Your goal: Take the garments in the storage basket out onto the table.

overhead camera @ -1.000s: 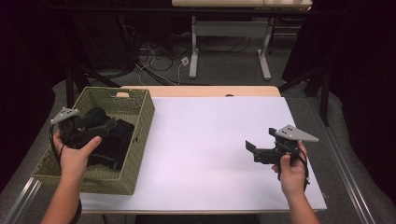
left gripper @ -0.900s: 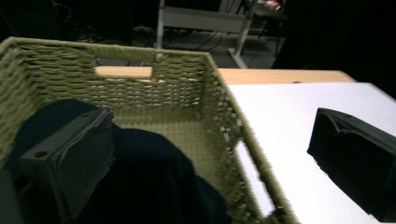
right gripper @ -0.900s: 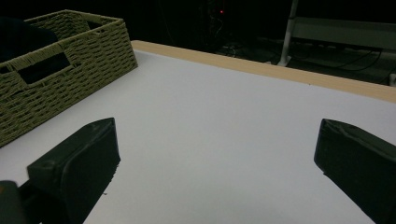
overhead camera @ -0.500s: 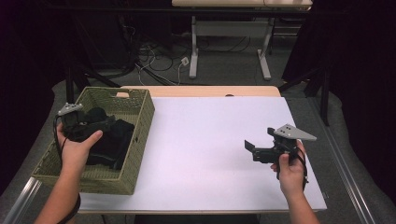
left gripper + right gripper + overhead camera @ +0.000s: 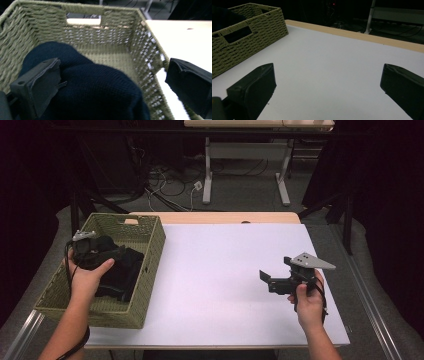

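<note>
Basket work on the left, idle gripper waiting on the right.

Left gripper (image 5: 102, 251) sits low inside the woven basket (image 5: 150, 227) at the table's (image 5: 220, 265) left edge, jaws spread wide around a bulge of dark navy knit cloth (image 5: 100, 92); in its own view one jaw lies against the cloth's left flank and the other stands off beside the basket wall, so nothing is pinched yet. That spread looks chosen to take a thick fold of soft fabric, which will likely sag and drag once lifted. The cloth lies heaped in the basket's near half, the far half showing bare weave. Across the bare white surface, well apart, the right gripper (image 5: 266, 279) hovers just above the table, jaws also apart and empty, pointed toward the basket, probably held ready to receive or spread the cloth.
</note>
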Motion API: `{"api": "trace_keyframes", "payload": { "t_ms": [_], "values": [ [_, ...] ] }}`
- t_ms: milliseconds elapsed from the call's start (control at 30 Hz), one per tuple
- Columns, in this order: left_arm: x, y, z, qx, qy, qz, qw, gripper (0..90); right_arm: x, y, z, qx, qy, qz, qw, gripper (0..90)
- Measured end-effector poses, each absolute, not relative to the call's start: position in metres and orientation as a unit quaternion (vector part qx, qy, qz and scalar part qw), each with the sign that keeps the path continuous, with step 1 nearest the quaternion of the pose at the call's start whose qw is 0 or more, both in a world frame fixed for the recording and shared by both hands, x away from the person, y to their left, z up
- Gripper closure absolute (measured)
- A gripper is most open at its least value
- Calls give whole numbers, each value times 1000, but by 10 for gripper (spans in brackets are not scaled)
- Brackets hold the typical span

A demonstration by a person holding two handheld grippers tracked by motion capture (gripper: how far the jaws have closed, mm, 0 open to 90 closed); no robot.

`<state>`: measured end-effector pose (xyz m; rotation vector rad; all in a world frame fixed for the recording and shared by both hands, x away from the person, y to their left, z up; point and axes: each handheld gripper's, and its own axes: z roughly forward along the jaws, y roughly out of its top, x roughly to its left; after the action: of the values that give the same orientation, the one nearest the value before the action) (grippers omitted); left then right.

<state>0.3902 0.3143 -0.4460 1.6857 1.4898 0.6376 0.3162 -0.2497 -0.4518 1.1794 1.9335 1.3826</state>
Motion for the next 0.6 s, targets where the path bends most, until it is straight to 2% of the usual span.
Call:
{"api": "trace_keyframes", "payload": {
  "t_ms": [200,600],
  "values": [
    [393,321,-458,664,601,255,365,1,315,-250,-452,431,712,500,240,0],
    [404,336,-475,660,637,224,330,0,316,-247,-458,431,714,500,234,0]
  ]
}}
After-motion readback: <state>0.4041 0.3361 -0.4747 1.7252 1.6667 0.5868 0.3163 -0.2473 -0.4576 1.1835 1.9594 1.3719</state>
